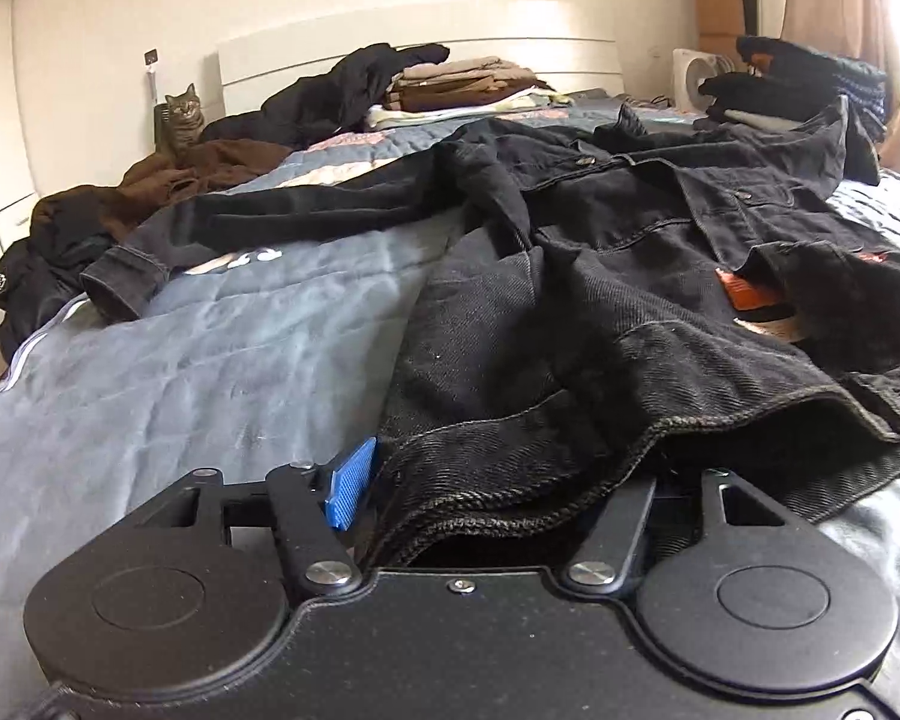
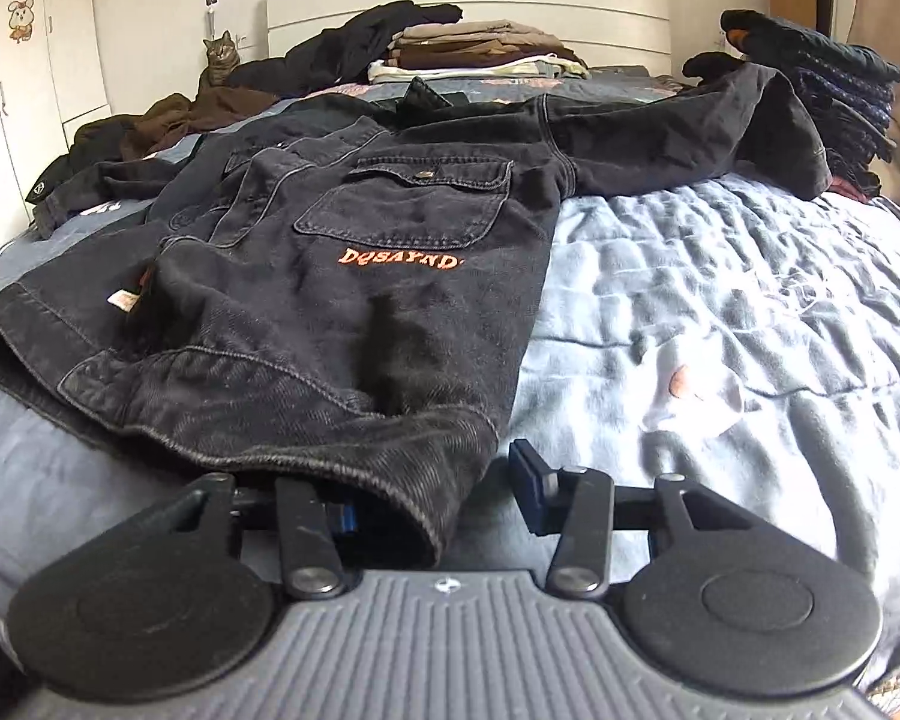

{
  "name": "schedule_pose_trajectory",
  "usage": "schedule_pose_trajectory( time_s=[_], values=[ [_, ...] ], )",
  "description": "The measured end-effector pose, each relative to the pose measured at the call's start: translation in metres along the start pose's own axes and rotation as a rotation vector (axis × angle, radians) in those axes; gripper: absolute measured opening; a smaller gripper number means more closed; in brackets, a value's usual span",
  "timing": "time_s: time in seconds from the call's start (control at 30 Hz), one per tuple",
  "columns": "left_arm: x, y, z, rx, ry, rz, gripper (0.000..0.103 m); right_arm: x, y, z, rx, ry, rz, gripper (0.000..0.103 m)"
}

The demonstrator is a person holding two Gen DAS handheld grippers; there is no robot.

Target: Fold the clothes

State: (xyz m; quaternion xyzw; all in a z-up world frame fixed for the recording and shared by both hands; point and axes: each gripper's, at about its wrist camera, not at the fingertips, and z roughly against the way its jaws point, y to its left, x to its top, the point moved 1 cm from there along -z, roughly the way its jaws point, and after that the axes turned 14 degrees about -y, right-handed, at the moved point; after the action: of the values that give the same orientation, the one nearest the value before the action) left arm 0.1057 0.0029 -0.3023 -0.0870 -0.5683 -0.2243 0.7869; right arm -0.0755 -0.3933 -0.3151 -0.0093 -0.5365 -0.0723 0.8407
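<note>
Only the right view shows orange lettering [image 2: 401, 258]; both tongs [image 1: 498, 492] [image 2: 432, 498] seemingly straddle the jacket [image 1: 600, 276] hem, half-open.

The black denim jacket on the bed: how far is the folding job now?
Done: a folded stack sits by the headboard. In hand: the black denim jacket lies spread flat, its hem between both the left gripper and right gripper. Left: folding it, then the brown garment.
</note>
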Motion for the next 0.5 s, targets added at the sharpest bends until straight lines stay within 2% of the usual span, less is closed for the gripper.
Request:
schedule_pose_trajectory(
  time_s=[0.03,0.07,0.1,0.23,0.33,0.5],
  values=[
    [0.000,0.001,0.001,-0.009,-0.007,0.011,0.049,0.001,0.001,0.000,0.003,-0.009,0.000,0.017],
    [0.000,0.003,0.004,-0.026,-0.016,0.035,0.029,0.002,0.001,0.000,-0.014,-0.023,0.001,0.013],
    [0.001,0.006,0.006,-0.044,-0.018,0.068,0.019,0.003,0.000,0.002,-0.009,-0.031,-0.003,0.012],
    [0.007,0.011,0.018,-0.073,0.009,0.123,0.013,0.010,-0.001,0.007,0.011,-0.033,0.049,0.011],
    [0.013,0.013,0.035,-0.126,0.025,0.155,0.011,0.022,-0.003,0.016,0.014,-0.062,0.106,0.010],
    [0.015,-0.005,0.064,-0.211,0.051,0.146,0.011,0.046,-0.023,0.032,0.007,-0.061,0.144,0.008]
  ],
)
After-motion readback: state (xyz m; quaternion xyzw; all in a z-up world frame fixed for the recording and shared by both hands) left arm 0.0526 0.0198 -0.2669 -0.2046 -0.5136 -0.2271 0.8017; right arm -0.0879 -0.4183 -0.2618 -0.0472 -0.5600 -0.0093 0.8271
